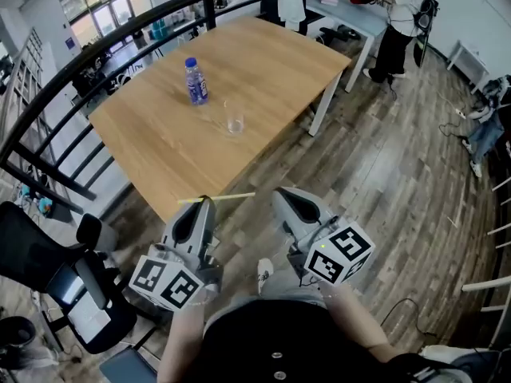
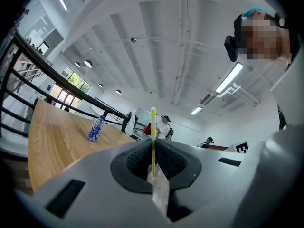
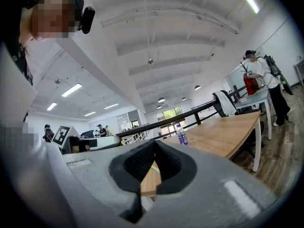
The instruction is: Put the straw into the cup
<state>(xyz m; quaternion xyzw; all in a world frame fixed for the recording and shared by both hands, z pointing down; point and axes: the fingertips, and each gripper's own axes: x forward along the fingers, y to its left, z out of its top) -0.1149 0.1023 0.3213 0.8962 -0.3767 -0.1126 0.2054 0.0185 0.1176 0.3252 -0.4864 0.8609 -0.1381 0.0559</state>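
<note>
From the head view, a clear glass cup point(image 1: 234, 118) stands near the middle of the light wooden table point(image 1: 263, 54). A blue-labelled plastic water bottle point(image 1: 196, 81) stands just beside it. At the tabletop's near edge, the left gripper point(image 1: 204, 206) carries a thin yellow straw point(image 1: 227, 197) crosswise.

In the left gripper view, the jaws are clenched on the straw point(image 2: 153, 127), which sticks out past the tips.

In the right gripper view, the right gripper point(image 3: 153, 146) has its jaw tips pressed together with nothing between them.
</note>
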